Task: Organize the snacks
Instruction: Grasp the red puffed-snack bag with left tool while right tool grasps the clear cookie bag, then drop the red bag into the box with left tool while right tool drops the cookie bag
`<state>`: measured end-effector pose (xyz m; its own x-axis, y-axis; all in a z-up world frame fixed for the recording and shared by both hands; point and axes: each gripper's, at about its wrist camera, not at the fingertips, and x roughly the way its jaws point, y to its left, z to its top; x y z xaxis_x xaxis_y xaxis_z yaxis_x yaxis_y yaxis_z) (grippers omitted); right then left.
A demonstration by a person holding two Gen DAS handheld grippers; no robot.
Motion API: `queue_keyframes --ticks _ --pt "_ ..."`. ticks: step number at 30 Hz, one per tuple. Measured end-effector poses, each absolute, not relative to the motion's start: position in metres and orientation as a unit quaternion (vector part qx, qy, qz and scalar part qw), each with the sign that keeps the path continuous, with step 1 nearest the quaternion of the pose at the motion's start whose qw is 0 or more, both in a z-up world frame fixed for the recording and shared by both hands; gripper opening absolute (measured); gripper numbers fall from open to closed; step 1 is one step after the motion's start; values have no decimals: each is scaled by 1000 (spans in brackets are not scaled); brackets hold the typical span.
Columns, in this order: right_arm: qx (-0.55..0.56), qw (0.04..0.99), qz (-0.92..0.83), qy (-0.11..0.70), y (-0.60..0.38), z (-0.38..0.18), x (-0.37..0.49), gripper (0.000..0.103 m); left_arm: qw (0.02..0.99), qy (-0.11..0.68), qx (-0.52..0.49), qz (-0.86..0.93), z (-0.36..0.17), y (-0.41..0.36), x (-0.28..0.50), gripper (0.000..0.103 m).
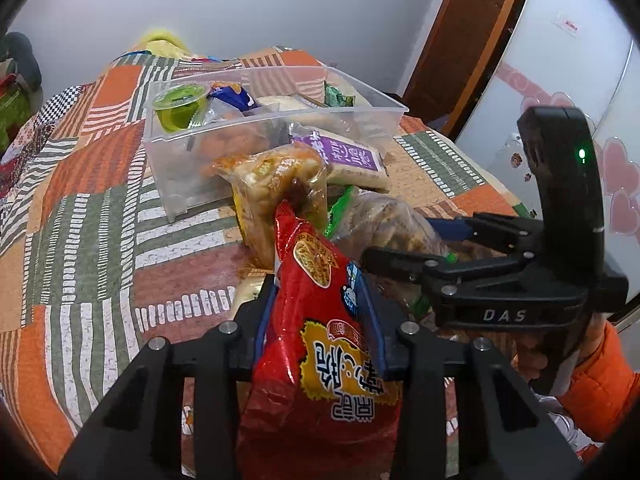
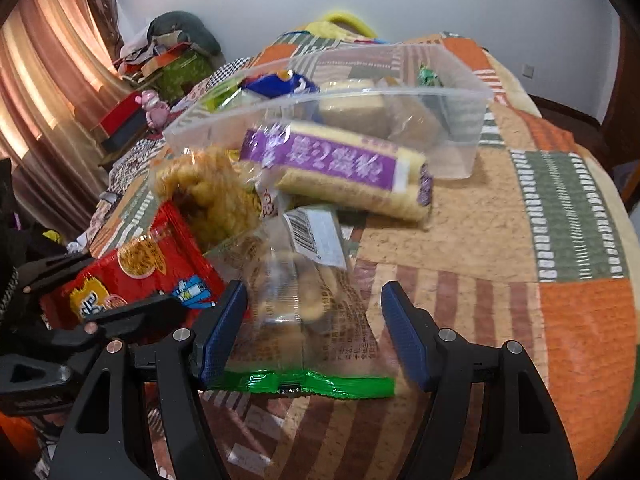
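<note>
A patchwork bedspread (image 1: 80, 220) carries a heap of loose snacks; behind it stands a clear bin (image 1: 276, 120), already partly filled; the left gripper (image 1: 320, 312) has pinched a red packet (image 1: 320, 340) from the heap, seemingly bound for the bin; the right gripper (image 2: 312, 332), jaws apart and gripping nothing, straddles a green-edged bag (image 2: 300, 320), likely next.

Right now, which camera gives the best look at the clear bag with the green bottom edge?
The right wrist view: the clear bag lies whole between the right gripper's open fingers, barcode label and green seam showing. In the left wrist view the red packet and that gripper hide most of it.
</note>
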<state>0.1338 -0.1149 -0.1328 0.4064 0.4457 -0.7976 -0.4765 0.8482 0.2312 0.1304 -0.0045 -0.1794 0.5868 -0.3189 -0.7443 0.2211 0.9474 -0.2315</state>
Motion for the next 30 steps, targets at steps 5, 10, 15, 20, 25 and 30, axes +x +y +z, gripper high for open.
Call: queue_keyframes --ticks 5,10,15,20,25,30 --pt "-9 840 281 464 -120 -129 128 48 895 416 -59 -151 -168 -1 129 28" --pt "-9 846 277 456 -127 -122 123 44 905 397 -40 -149 -153 -6 124 23" --pt "2 858 269 438 -139 -107 119 44 914 379 -35 -139 -139 -6 124 23" --pt "3 871 263 414 -144 -88 120 44 924 358 -32 -132 -122 -3 130 23" --pt "2 885 254 389 -148 -71 125 44 936 327 -32 -123 -99 2 137 23" --pt "1 897 245 367 -149 -57 135 44 947 296 -36 -117 -79 7 150 23"
